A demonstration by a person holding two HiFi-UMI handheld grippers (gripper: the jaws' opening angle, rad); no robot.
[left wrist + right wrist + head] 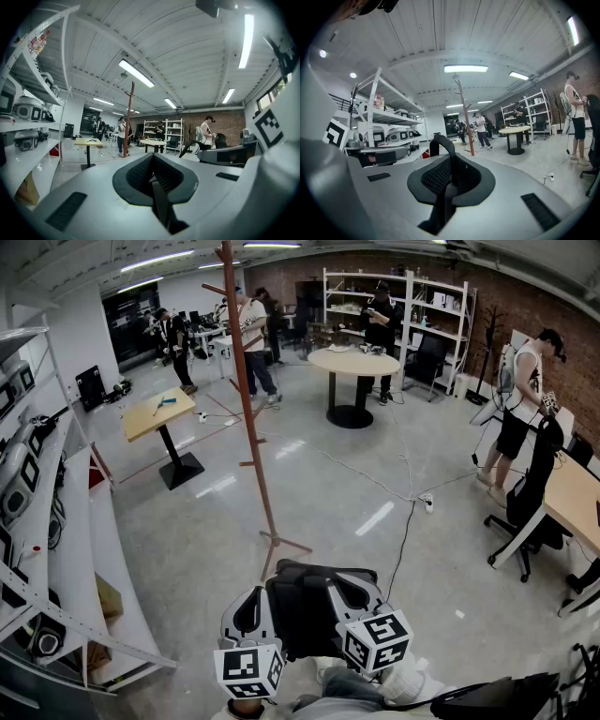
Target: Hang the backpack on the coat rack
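Note:
A tall wooden coat rack [249, 399] stands on the floor straight ahead, its pegs bare. Near its foot, the black backpack [305, 601] hangs low between my two grippers. My left gripper [251, 604] is at its left side and my right gripper [351, 591] at its right. In the left gripper view the left gripper [157, 187] is shut on a black strap [161, 206], with the coat rack [131, 117] far off. In the right gripper view the right gripper [445, 187] is shut on a looped strap [440, 147], and the coat rack [464, 115] stands beyond it.
White shelving [56, 549] with devices runs along the left. A small wooden table [157, 413] and a round table [353, 362] stand beyond the rack. A cable [405, 521] crosses the floor. An office chair [530, 498] and desk are at right; several people stand around.

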